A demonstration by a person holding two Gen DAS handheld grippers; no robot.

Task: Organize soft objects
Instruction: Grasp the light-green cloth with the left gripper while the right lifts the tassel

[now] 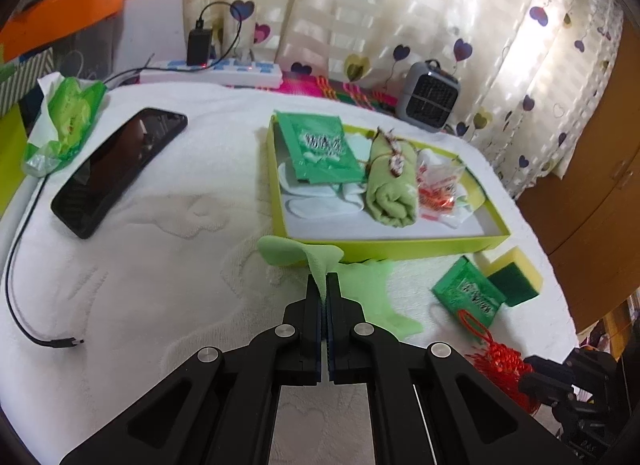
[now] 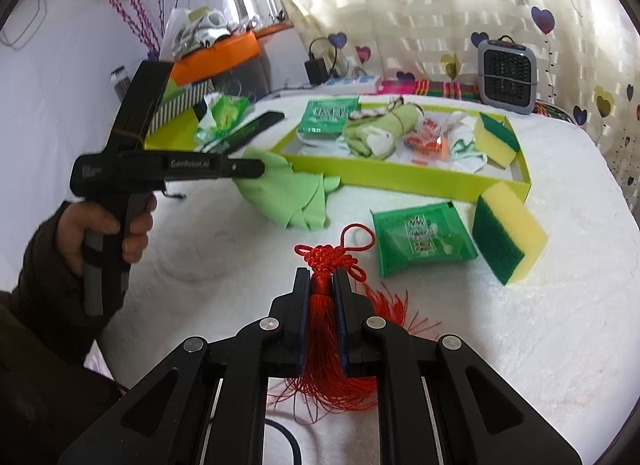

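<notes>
My left gripper is shut on a thin light green cloth and holds it just in front of the lime green box; the cloth also shows in the right wrist view. My right gripper is shut on the tassel of a red Chinese knot that lies on the white bedding. The box holds a green packet, a rolled green towel, white pads and a sponge. Outside it lie a green packet and a yellow-green sponge.
A black phone, a green tissue pack and a loose black cable lie at the left. A power strip and a small grey heater stand at the back by the curtain.
</notes>
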